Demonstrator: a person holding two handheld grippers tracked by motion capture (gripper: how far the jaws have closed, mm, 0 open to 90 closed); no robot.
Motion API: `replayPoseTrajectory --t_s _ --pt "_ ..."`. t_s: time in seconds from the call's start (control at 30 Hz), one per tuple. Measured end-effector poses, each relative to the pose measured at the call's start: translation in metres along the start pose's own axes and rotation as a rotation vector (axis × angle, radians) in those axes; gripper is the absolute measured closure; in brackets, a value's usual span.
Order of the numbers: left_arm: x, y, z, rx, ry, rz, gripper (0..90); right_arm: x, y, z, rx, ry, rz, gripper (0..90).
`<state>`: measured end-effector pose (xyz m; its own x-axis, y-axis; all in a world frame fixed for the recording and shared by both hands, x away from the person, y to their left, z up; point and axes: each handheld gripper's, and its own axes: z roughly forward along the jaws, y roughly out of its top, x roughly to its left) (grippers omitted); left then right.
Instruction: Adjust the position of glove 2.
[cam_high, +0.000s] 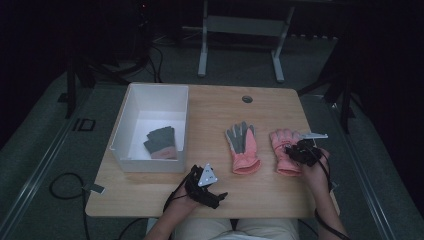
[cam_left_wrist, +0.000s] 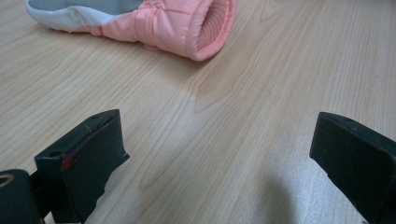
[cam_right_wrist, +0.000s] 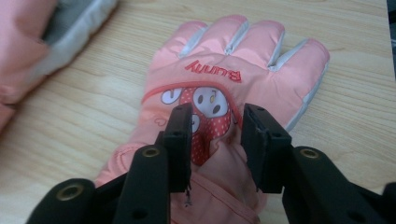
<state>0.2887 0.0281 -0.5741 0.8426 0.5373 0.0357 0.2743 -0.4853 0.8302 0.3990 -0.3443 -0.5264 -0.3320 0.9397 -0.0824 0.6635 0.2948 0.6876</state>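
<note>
Fabric bunches between my right claw (cam_right_wrist: 212, 140) pinching the pink glove (cam_right_wrist: 233, 79) at centre frame for lifting, while my left claw (cam_left_wrist: 215, 158) waits spread, lower frame.

High view: dim and underexposed, with the surroundings sinking into near black and only the tabletop (cam_high: 210, 195) catching soft overhead light; the picture is looking grainy and soft. Left gripper view: brighter and evenly lit, a faint shadow lying on the wood between the jaws, which are blurring at close range. Right gripper view: well lit, the pink glove (cam_right_wrist: 224, 88) staying sharp, with no glare showing.
</note>
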Motion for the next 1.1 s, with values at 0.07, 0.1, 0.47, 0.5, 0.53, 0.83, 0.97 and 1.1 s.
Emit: replayPoseTrajectory --t_s 0.07,0.1,0.47,0.5,0.53,0.83,0.97,1.1 --pt "0.0 -0.001 0.0 0.008 0.002 0.008 2.7 0.002 -0.001 0.003 0.001 -0.013 -0.022 67.0" --pt "0.0 -0.001 0.0 0.008 0.002 0.008 2.7 0.002 -0.001 0.003 0.001 -0.013 -0.022 67.0" --pt "0.0 0.0 0.001 0.008 0.002 0.012 3.0 0.005 0.005 0.006 0.021 -0.034 0.052 86.3" --pt "0.0 0.0 0.001 0.008 0.002 0.012 3.0 0.005 0.005 0.006 0.021 -0.034 0.052 86.3" --pt "0.0 0.0 0.0 0.009 0.001 0.013 3.0 0.005 0.006 0.004 0.017 -0.034 0.058 86.8" --pt "0.003 0.0 -0.002 -0.015 0.004 -0.004 3.0 0.008 0.035 -0.035 -0.077 -0.059 0.053 87.2" --pt "0.003 0.001 -0.003 -0.017 0.0 -0.002 3.0 0.014 0.046 -0.048 -0.106 -0.053 0.038 87.2" --pt "0.003 0.0 -0.002 -0.012 0.002 0.001 3.0 0.021 0.056 -0.057 -0.119 -0.068 0.031 87.1"
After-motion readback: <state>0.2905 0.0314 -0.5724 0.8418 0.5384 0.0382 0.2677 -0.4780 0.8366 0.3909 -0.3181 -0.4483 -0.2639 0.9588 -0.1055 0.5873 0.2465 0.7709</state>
